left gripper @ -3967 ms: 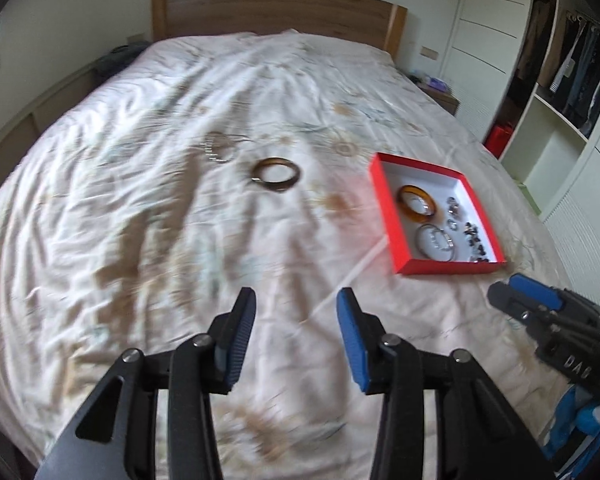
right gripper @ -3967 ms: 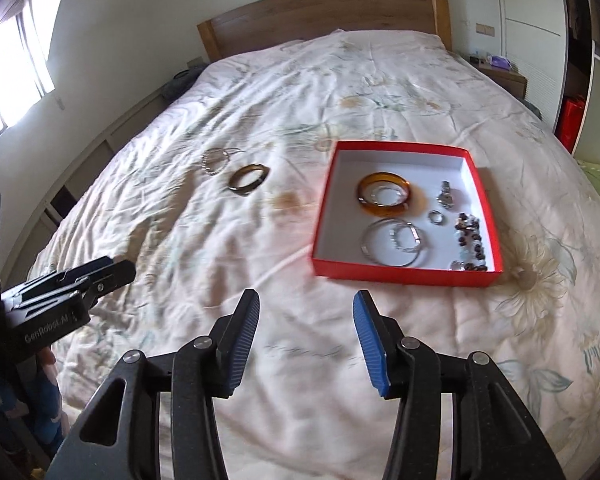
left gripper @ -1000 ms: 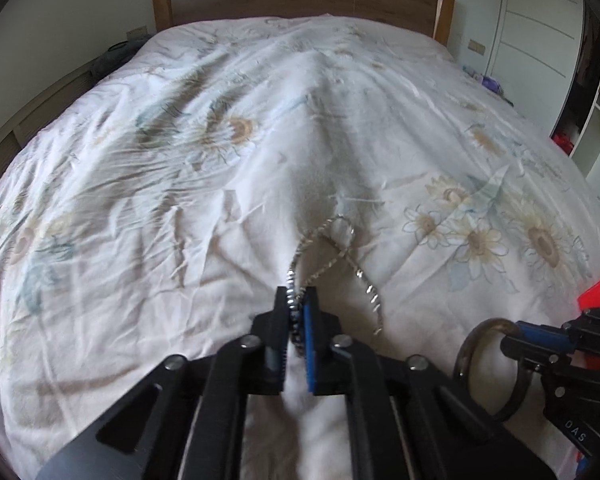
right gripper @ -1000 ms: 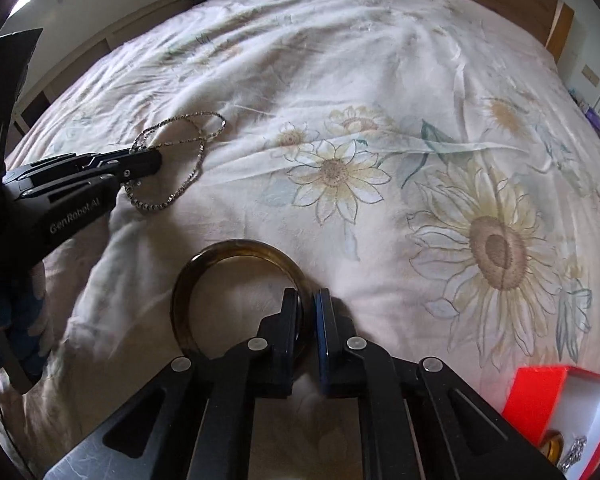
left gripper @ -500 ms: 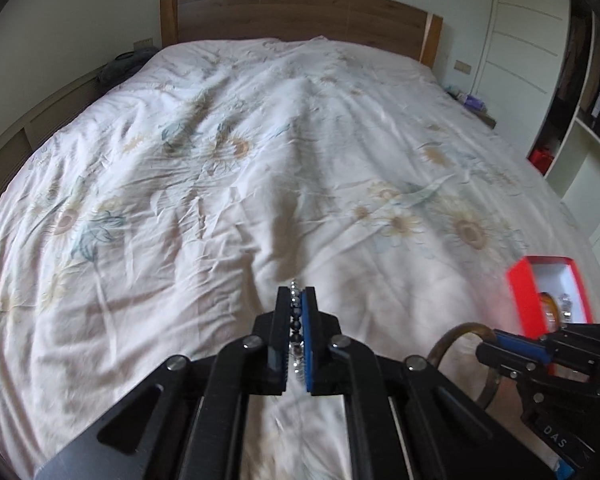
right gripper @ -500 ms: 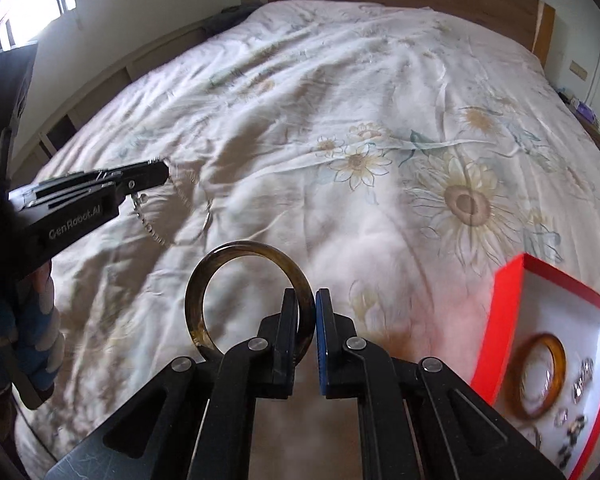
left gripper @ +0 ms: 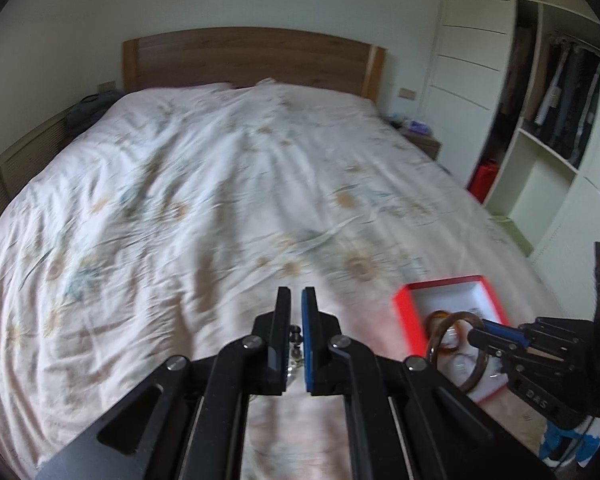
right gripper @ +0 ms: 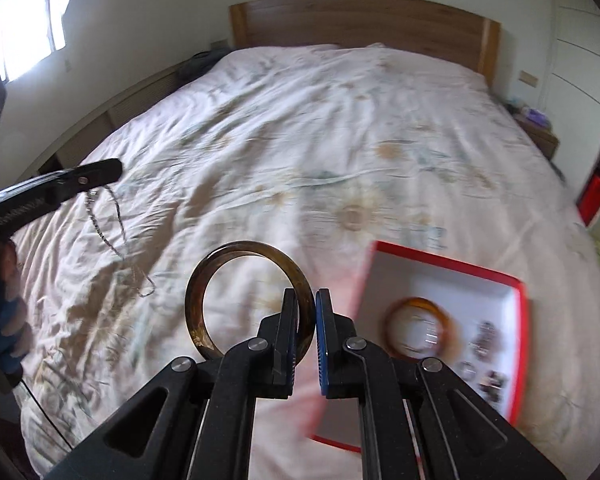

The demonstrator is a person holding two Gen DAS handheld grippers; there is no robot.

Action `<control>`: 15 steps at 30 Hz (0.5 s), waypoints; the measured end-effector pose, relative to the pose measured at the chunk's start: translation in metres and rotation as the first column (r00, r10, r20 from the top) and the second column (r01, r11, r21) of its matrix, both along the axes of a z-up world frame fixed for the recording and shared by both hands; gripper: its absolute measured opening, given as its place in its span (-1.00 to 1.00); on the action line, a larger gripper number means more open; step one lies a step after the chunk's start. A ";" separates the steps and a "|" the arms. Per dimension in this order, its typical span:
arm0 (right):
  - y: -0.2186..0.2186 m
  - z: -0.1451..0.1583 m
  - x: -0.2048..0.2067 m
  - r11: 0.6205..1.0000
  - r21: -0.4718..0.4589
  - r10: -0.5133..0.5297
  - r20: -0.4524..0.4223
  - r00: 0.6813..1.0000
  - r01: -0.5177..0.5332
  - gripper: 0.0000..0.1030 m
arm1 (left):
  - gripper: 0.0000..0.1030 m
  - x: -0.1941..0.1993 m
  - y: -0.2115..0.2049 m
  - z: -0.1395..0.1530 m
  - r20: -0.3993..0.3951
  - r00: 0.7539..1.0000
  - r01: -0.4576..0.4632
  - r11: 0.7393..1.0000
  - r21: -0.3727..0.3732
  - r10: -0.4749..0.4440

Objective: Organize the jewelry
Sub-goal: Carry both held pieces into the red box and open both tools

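A bed (left gripper: 204, 200) with a pale flowered quilt fills both views, its wooden headboard (left gripper: 252, 58) against the far wall. To the right stands a white wardrobe (left gripper: 556, 128) with open shelves and hanging clothes.

On the quilt, toward the right side, lies a red box (right gripper: 518, 312) with a white inside. In it lies an amber bangle (right gripper: 420, 330), with several small pieces beside it, too blurred to name.

The right gripper (right gripper: 307, 320) has its fingers pressed together on the rim of a dark brown bangle (right gripper: 204, 280), which stands upright in the air, above the quilt and just left of the box. In the left wrist view the same bangle (left gripper: 452, 320) hangs over the box's near corner.

The left gripper (left gripper: 296, 308) has its fingers nearly closed, pinching a silver chain (right gripper: 116, 236). In its own view only a short beaded stretch (left gripper: 296, 344) shows in the narrow gap between the pads. From the right wrist view the chain dangles in a long loop from the left gripper's tip (right gripper: 100, 174), well left of the box, its lower end near the quilt; whether it touches cannot be told.
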State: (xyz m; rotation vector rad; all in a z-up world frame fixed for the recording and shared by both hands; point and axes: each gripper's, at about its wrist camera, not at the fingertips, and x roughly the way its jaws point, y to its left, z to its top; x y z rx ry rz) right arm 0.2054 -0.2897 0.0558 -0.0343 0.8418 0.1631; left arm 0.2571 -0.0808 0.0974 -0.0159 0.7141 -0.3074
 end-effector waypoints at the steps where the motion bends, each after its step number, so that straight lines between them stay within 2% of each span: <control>1: -0.011 0.001 -0.003 1.000 -0.002 -0.018 0.001 1.000 0.018 -0.83 | -0.91 -0.002 -0.010 0.004 0.006 1.000 0.017 1.000 -0.004 -0.017; 10: -0.096 0.001 -0.017 0.990 0.016 -0.140 0.017 0.990 0.140 -0.83 | -0.91 -0.009 -0.102 0.054 0.080 0.981 0.185 0.980 -0.071 -0.179; 15: -0.126 -0.007 -0.019 0.982 0.035 -0.184 0.009 0.983 0.184 -0.83 | -0.91 -0.011 -0.144 0.059 0.092 0.966 0.250 0.966 -0.065 -0.243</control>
